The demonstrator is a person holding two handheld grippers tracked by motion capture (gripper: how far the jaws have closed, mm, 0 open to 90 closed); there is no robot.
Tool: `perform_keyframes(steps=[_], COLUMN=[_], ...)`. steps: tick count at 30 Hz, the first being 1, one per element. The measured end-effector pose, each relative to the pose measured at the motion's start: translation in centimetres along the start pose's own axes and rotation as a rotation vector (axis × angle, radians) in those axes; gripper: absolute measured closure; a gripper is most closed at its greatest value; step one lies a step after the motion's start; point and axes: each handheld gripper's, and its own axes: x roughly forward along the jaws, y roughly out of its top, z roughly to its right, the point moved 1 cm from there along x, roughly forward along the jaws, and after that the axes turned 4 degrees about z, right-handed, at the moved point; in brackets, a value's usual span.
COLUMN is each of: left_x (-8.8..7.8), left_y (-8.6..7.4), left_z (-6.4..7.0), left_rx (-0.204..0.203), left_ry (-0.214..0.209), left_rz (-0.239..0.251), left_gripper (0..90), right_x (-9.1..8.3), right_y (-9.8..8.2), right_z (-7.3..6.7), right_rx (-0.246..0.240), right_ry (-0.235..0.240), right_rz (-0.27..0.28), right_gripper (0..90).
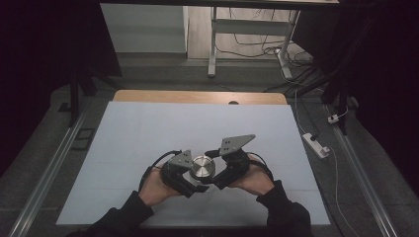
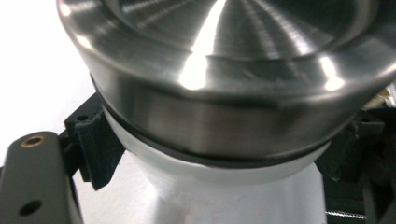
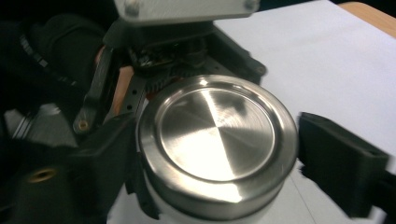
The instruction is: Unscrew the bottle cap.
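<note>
Left gripper (image 1: 193,180) is clamped on the white body (image 2: 233,196) of a container just under its steel lid (image 1: 202,167); in the left gripper view its black pads (image 2: 95,140) press on either side of the white body below the dark seal ring, and the brushed lid rises right above them. Right gripper (image 1: 217,174) comes in from the other side with its jaws spread around the steel lid (image 3: 217,140): in the right gripper view the left jaw sits against or just beside the lid rim, the right jaw stands apart from it with white desk showing between, so no grip there. Container is held between the two grippers over the near middle of the desk (image 1: 148,128); cannot tell whether its base touches the surface. Lid is round, brushed metal, with a raised rim and bright glare; no brand, label or writing readable on lid or body. Both hands (image 1: 157,187) come in from the bottom edge in dark sleeves, and a grey three-cornered plate (image 1: 236,143) sits on top of the right gripper. The desk has a white cover with a wood edge (image 1: 197,97) at the far side. Beyond it are a grey floor, a white desk frame (image 1: 213,44), loose cables and a white power strip (image 1: 316,144) at the right
</note>
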Motion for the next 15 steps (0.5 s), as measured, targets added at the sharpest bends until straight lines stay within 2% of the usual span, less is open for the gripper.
perform_keyframes(steps=[3, 7, 10, 11, 12, 13, 15], left_x=[-0.2, -0.3, -0.3, -0.3, -0.2, -0.2, -0.1], left_y=[-0.1, -0.1, 0.0, 0.1, 0.1, 0.1, 0.2], left_z=[-0.3, -0.4, -0.3, -0.3, -0.2, -0.2, 0.0], left_rx=[-0.029, -0.067, -0.077, -0.079, -0.084, -0.083, -0.075], left_ry=[0.057, 0.131, 0.172, 0.178, 0.184, 0.191, 0.187], left_rz=[-0.001, 0.000, -0.006, -0.007, -0.006, -0.009, -0.015], left_gripper=[15.8, 15.8, 15.8, 15.8, 15.8, 15.8, 15.8], right_x=[-0.2, 0.5, 1.5, 2.0, 2.0, 2.4, 2.5], right_y=[0.5, 1.0, 1.1, 1.1, 1.1, 1.1, 1.1], right_z=[-0.3, -1.1, -1.8, -2.0, -2.0, -2.1, -2.2], right_rx=[0.044, 0.084, 0.107, 0.111, 0.111, 0.119, 0.117], right_ry=[-0.058, -0.193, -0.287, -0.309, -0.309, -0.338, -0.343], right_rz=[-0.003, -0.025, -0.034, -0.032, -0.032, -0.027, -0.021], right_gripper=[4.1, 2.8, 4.5, 5.8, 5.8, 7.0, 9.1])
